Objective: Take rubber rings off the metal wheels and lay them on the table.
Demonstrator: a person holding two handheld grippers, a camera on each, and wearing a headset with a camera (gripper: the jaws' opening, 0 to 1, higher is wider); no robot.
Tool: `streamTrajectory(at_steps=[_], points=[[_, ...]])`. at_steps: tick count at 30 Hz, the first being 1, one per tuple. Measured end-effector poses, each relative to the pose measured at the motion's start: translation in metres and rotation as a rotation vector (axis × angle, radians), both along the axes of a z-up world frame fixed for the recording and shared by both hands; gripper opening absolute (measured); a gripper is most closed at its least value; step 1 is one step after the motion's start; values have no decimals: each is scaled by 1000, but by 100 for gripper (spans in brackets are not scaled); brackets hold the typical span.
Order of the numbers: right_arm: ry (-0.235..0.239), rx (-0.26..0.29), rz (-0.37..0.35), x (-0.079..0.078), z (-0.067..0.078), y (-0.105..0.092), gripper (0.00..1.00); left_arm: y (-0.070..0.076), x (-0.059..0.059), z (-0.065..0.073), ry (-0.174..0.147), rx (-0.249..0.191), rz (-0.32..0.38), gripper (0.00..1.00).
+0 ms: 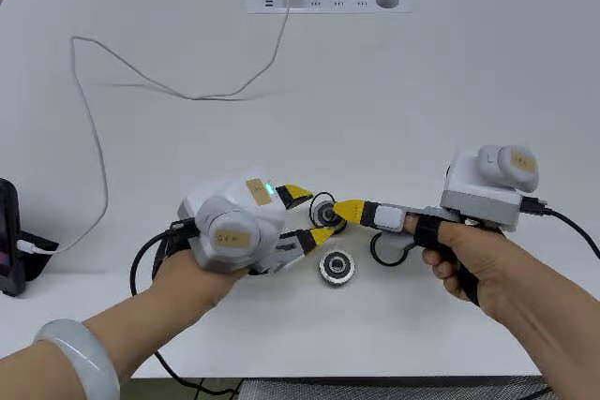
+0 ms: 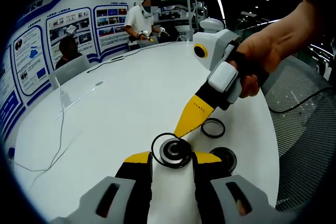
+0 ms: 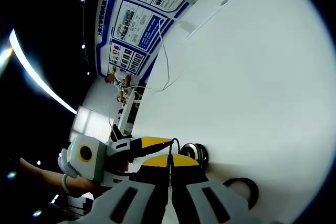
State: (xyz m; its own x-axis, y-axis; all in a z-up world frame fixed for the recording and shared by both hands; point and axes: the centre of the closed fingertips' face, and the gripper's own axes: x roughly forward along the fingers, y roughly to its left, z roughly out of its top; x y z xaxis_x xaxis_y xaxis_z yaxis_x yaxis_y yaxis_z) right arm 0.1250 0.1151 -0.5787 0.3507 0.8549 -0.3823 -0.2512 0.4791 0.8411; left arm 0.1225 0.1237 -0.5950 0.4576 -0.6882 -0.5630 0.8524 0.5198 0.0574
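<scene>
**Ring being pulled from a clamped wheel on the white table [image 1: 422, 91]**

The left gripper [image 1: 311, 215] clamps a metal wheel [image 1: 324, 214] between its jaws. The right gripper [image 1: 349, 211], entering from 3 o'clock, has its jaws pressed together, pinching the black rubber ring [image 2: 154, 150] at that wheel's rim. A second wheel [image 1: 337, 267] lies at 6 o'clock of the clamped wheel. A loose ring [image 1: 388, 251] lies at 4 o'clock.

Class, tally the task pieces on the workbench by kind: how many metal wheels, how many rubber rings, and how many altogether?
Metal wheels: 2 (held wheel in the left gripper, table wheel)
Rubber rings: 2 (half-off ring on the held wheel, loose ring on the table)
Total: 4
</scene>
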Motion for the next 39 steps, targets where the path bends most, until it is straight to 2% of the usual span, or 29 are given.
streamTrajectory(at_steps=[5, 14, 20, 34, 39], points=[[-7, 14, 4, -2, 6, 2, 2, 2, -2, -1, 2, -1, 5, 32], [-10, 31, -23, -12, 15, -10, 2, 5, -4, -2, 4, -11, 18, 32], [7, 20, -41, -18, 6, -23, 2, 5, -6, 0, 7, -26, 21, 34], [43, -1, -116, -29, -3, -57, 2, 6, -8, 4, 12, -62, 36, 39], [55, -21, -140, -31, -8, -71, 2, 7, -7, 3, 17, -57, 40, 41]])
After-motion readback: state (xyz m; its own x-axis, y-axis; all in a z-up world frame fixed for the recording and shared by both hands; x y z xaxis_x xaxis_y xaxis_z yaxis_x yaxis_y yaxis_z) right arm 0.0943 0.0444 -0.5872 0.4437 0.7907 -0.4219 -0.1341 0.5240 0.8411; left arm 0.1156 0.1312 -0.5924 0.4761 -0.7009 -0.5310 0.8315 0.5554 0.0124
